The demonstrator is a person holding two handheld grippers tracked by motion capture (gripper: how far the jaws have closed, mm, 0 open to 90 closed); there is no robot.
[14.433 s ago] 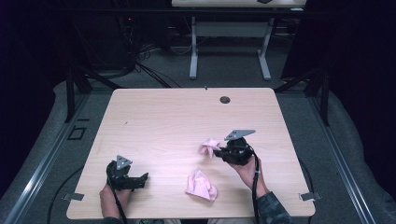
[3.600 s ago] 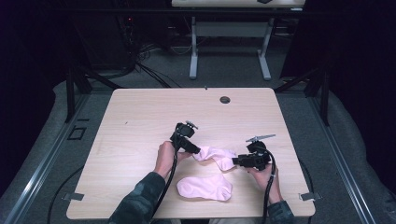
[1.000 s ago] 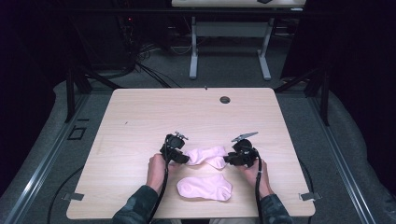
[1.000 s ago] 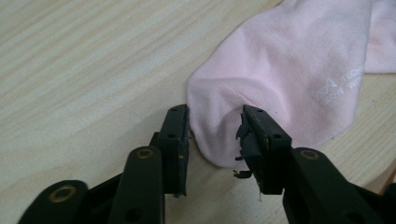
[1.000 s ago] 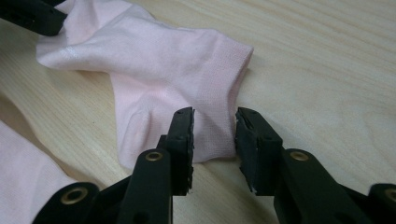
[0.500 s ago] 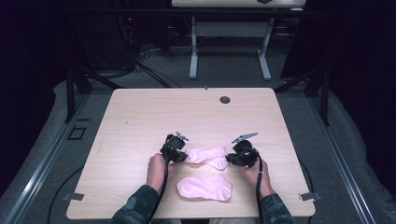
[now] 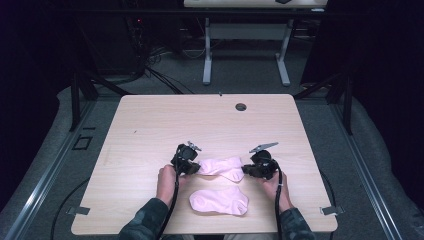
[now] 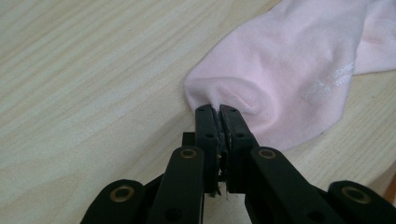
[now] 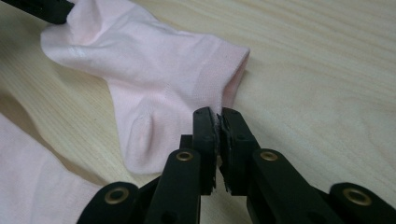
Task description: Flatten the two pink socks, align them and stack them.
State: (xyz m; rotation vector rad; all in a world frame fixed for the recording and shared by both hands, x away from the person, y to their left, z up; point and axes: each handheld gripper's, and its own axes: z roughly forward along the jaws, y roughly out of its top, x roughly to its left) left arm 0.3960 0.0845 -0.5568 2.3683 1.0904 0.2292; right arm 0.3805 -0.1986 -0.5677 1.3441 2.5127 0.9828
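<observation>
Two pink socks lie flat on the wooden table (image 7: 150,125). The upper sock (image 7: 221,166) stretches between my two grippers. My left gripper (image 7: 192,167) is shut on its toe end; in the left gripper view the jaws (image 8: 218,109) pinch a fold of the sock (image 8: 289,79), having just been closing on it. My right gripper (image 7: 246,171) is shut on the cuff end, and its tips (image 9: 217,112) grip the edge of the sock (image 9: 159,74). The lower sock (image 7: 219,201) lies free near the front edge.
A dark round cable hole (image 7: 241,107) sits near the table's far edge. Behind the table stands another desk's white frame (image 7: 245,50) on grey carpet, with cables on the floor. The person's forearms come in over the front edge.
Since the earliest frame the crumpled socks have been spread flat and both grippers have come to the upper sock's ends. Over the last second the hands stayed put.
</observation>
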